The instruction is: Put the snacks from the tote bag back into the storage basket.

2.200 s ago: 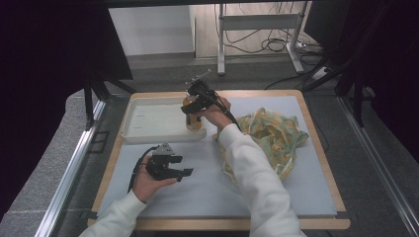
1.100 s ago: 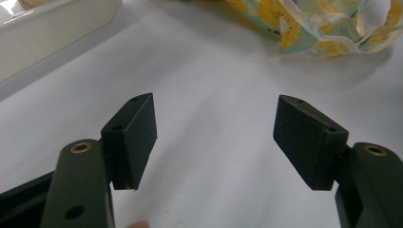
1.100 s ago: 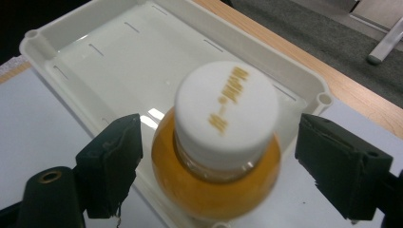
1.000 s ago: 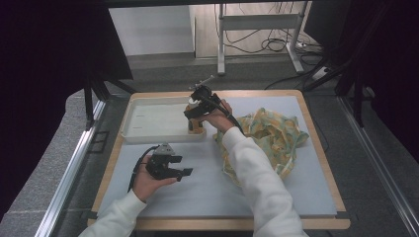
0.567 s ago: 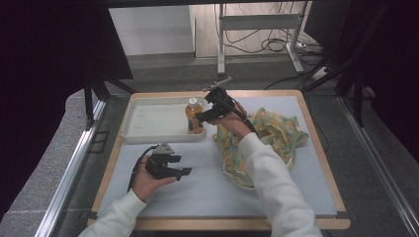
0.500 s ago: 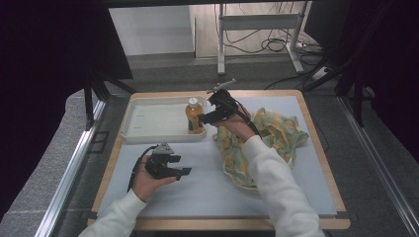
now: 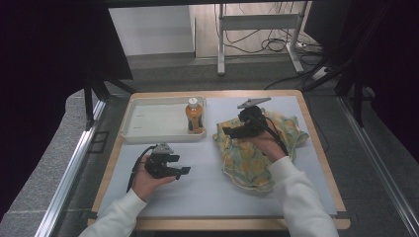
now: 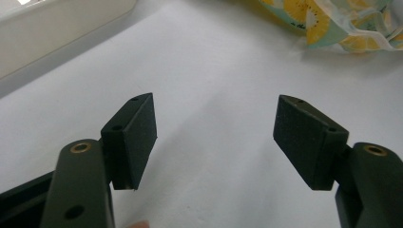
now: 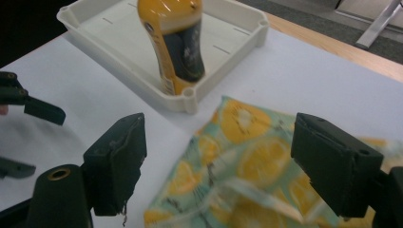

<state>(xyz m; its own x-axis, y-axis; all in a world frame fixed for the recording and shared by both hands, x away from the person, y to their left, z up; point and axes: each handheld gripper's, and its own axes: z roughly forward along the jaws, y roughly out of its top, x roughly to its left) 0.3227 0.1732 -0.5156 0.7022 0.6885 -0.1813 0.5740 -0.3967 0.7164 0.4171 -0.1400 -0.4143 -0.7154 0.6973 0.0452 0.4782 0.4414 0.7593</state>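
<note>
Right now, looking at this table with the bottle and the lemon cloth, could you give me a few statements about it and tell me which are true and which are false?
1. The orange drink bottle stands upright in the white tray. True.
2. The right gripper is clamped on the bottle. False: its jaws stand open over the lemon-print cloth, apart from the bottle.
3. The left gripper is open, with nothing between its jaws. True.
4. The cloth lies inside the tray. False: it lies crumpled on the white mat, to the right of the tray.
5. The bottle stands at the tray's left end. False: it stands in the right end, near a corner.
</note>
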